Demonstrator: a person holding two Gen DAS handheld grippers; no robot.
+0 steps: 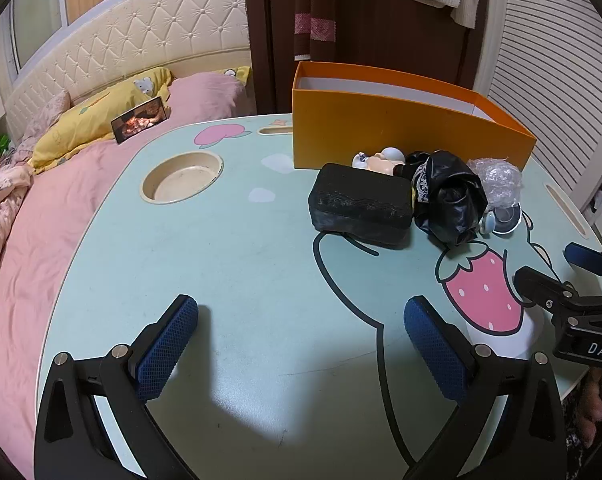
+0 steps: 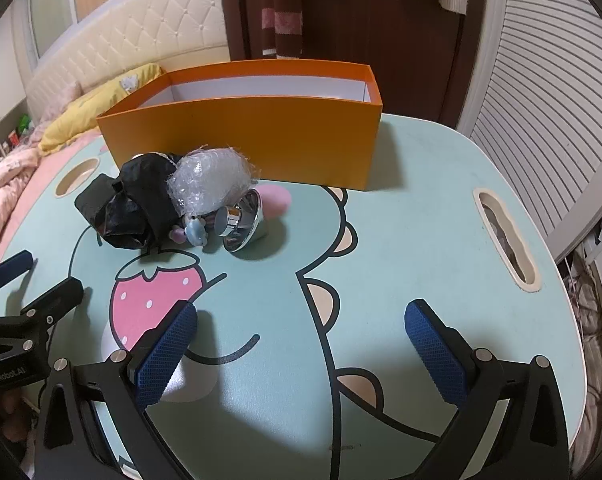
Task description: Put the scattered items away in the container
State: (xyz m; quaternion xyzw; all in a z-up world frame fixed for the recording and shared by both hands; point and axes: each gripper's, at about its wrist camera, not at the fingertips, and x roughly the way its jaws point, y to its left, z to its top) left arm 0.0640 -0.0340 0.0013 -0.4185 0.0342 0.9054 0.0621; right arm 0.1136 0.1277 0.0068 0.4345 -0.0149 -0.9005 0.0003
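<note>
An open orange box point(image 1: 401, 132) point(image 2: 261, 140) stands at the far side of the pale green cartoon table point(image 1: 241, 260). In front of it lie a black block point(image 1: 361, 202), a crumpled black bag point(image 1: 449, 200) point(image 2: 137, 204), a small figurine point(image 1: 381, 158), a wad of bubble wrap point(image 1: 497, 178) point(image 2: 209, 184), a shiny metal cup point(image 2: 243, 222) and small blue and pink trinkets point(image 2: 195, 232). My left gripper point(image 1: 301, 344) is open and empty over the near table. My right gripper point(image 2: 301, 348) is open and empty, and also shows at the right edge of the left wrist view point(image 1: 557, 276).
A round cup recess point(image 1: 183, 176) sits at the table's left, slots at its right edge point(image 2: 505, 236) and back point(image 1: 275, 130). A bed with pink bedding point(image 1: 41, 220), a yellow pillow and a phone point(image 1: 141, 118) lies left. A dark door and louvred door stand behind.
</note>
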